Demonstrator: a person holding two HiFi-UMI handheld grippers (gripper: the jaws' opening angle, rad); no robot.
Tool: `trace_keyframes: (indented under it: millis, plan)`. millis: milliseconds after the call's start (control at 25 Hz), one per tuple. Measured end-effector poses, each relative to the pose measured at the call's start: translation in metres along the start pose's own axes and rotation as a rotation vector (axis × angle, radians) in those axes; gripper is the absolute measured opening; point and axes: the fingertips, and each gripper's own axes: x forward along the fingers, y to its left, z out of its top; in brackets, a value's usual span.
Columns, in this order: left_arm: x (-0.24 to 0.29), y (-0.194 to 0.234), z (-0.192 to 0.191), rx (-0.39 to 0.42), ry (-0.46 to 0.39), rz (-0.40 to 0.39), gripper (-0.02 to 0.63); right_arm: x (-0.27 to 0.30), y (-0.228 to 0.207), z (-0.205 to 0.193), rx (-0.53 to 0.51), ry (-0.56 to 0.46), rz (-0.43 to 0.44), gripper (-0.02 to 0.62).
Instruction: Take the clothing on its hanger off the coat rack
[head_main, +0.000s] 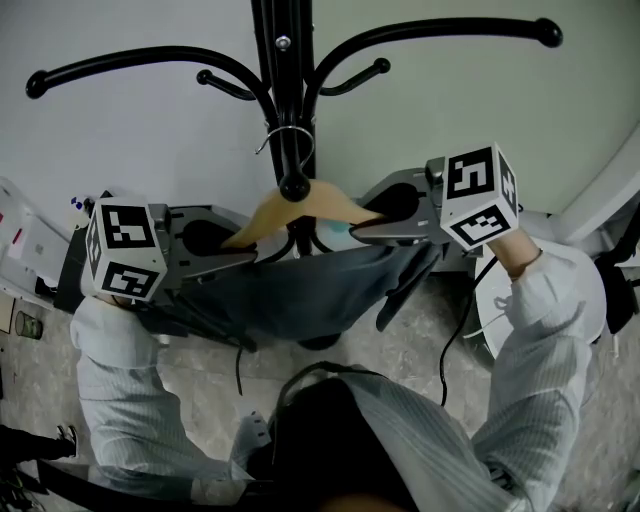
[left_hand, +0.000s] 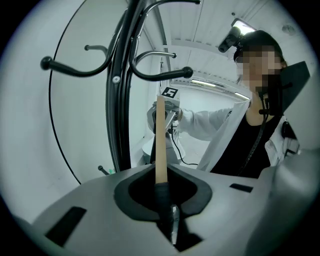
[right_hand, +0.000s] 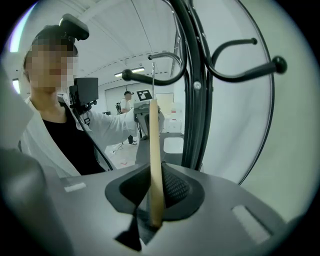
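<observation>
Pinching the hanger (head_main: 300, 205), my left gripper (head_main: 240, 256) and right gripper (head_main: 366, 232) nearly shut; lifting crooked could snag its upper-middle hook (head_main: 287, 135) on the coat rack (head_main: 285, 60).

Tan hanger (head_main: 325, 203); black coat rack (head_main: 285, 90)

A pale, plain wall (head_main: 130, 140) stands behind, and a grey mottled floor (head_main: 410, 345) lies below. At the left edge a small dark jar (head_main: 27, 326) sits among clutter too blurred to name. In the right gripper view, a distant person (right_hand: 128, 102) stands under a ceiling strip light (right_hand: 135, 71).
</observation>
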Motion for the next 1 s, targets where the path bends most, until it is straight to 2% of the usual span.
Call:
trace_keyframes:
  millis: [160, 400, 600, 800, 1000]
  plan:
    - [-0.002, -0.017, 0.030, 0.053, -0.006, 0.005, 0.046, -0.029, 0.017, 0.014, -0.058, 0.013, -0.062, 0.057]
    - [0.022, -0.048, 0.067, 0.118, -0.022, -0.056, 0.046, -0.077, 0.050, 0.009, -0.061, 0.016, -0.175, 0.057]
    - [0.069, -0.069, 0.064, 0.154, -0.008, -0.161, 0.046, -0.096, 0.079, -0.031, 0.013, 0.025, -0.265, 0.057]
    - [0.120, -0.114, 0.049, 0.195, 0.021, -0.268, 0.045, -0.112, 0.130, -0.082, 0.068, 0.036, -0.335, 0.055]
    - [0.159, -0.102, 0.032, 0.193, 0.040, -0.352, 0.044, -0.110, 0.121, -0.123, 0.117, 0.033, -0.375, 0.055]
